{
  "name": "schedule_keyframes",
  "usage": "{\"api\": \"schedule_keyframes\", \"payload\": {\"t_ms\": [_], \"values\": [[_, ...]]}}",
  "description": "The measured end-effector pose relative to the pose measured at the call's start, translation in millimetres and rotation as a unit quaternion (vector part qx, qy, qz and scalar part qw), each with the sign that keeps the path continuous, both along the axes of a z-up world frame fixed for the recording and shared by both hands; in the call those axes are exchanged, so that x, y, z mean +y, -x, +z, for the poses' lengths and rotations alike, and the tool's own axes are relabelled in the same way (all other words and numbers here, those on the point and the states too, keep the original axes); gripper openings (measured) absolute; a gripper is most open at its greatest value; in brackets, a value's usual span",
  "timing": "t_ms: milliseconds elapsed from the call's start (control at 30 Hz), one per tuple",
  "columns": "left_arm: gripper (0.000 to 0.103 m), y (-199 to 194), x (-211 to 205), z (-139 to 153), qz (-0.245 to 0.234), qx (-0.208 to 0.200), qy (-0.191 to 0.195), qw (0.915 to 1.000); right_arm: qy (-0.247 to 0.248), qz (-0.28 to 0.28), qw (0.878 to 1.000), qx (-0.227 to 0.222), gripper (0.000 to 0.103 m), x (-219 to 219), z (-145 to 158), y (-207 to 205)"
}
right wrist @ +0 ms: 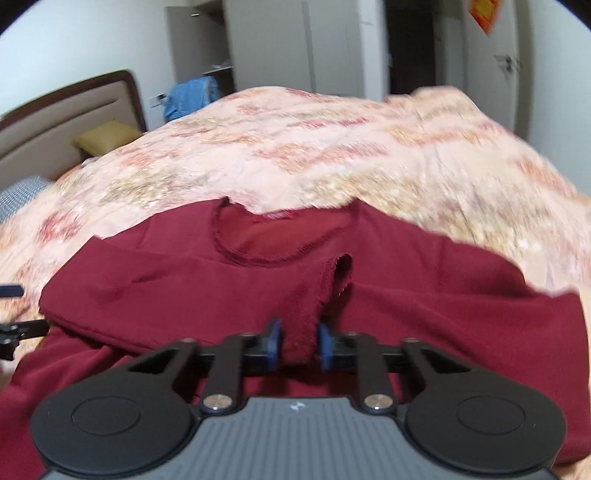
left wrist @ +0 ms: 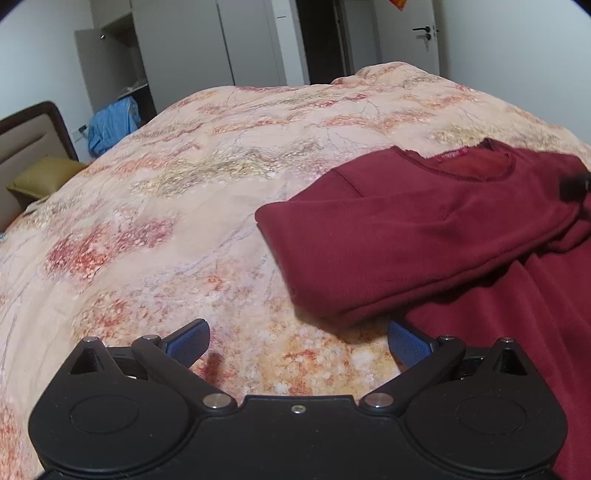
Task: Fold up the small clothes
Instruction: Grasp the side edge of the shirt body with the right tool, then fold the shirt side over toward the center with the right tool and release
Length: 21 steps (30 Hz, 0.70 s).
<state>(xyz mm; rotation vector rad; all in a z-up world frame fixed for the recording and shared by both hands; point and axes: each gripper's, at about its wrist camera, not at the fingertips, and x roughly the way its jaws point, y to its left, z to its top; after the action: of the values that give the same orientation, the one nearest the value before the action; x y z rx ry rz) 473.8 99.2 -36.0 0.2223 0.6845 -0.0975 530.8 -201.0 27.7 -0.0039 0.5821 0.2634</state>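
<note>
Dark red long-sleeved top (right wrist: 424,295) lies spread across the near side of a bed, on a floral quilt (left wrist: 221,166) in peach, pink and gold. Its round neckline, with a small label inside, faces the far edge of the bed. One sleeve (left wrist: 388,243) is folded across the chest, its fold running down toward the near edge.

At the middle of the garment, the right gripper (right wrist: 298,343) pinches a raised ridge of the red fabric between its blue pads (right wrist: 274,341), the cloth bunched up in a short pleat just below the neckline. No earlier frame shows how the jaws came together.

The left gripper (left wrist: 298,341) hovers low over bare quilt just beside the left edge of the top, its jaws spread wide with nothing between them; the folded sleeve's lower edge lies just beyond its right-hand fingertip.

Only the left wrist view shows the garment's left side sharply, the sleeve seam and the bare quilt beside it. Only the right wrist view, blurred toward its edges, shows the pinch itself, both shoulders of the top and a sliver of the left gripper at the frame's left edge. Both views take in a padded headboard (right wrist: 62,118), an olive pillow (left wrist: 44,177), blue cloth (left wrist: 112,125) heaped by an open wardrobe (left wrist: 118,62), and a door (left wrist: 406,33) beyond the bed.
</note>
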Motion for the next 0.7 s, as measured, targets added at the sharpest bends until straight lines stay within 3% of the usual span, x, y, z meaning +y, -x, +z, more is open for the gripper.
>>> {"api": "schedule_keyframes", "payload": {"t_ms": [200,300,367,467,600,700], "values": [[0.089,-8,1,-2,0.009,-0.030,-0.002,0.9995,-0.057,0.047,0.994,-0.075,0.012,11,54,9],[0.072,-11,3,1,0.015,-0.043,0.006,0.9989,-0.085,0.058,0.988,-0.119,0.012,12,87,11],[0.051,-9,5,7,0.011,-0.058,0.028,0.9979,-0.084,0.063,0.983,-0.150,0.012,12,102,13],[0.037,-6,6,17,0.014,-0.077,0.042,0.9960,-0.070,0.065,0.980,-0.176,0.013,12,113,13],[0.036,-9,14,27,0.047,-0.073,0.044,0.9953,-0.057,0.058,0.981,-0.175,0.013,6,104,16],[0.037,-14,17,21,0.057,-0.047,0.032,0.9967,-0.051,0.058,0.987,-0.140,0.013,-1,77,22]]}}
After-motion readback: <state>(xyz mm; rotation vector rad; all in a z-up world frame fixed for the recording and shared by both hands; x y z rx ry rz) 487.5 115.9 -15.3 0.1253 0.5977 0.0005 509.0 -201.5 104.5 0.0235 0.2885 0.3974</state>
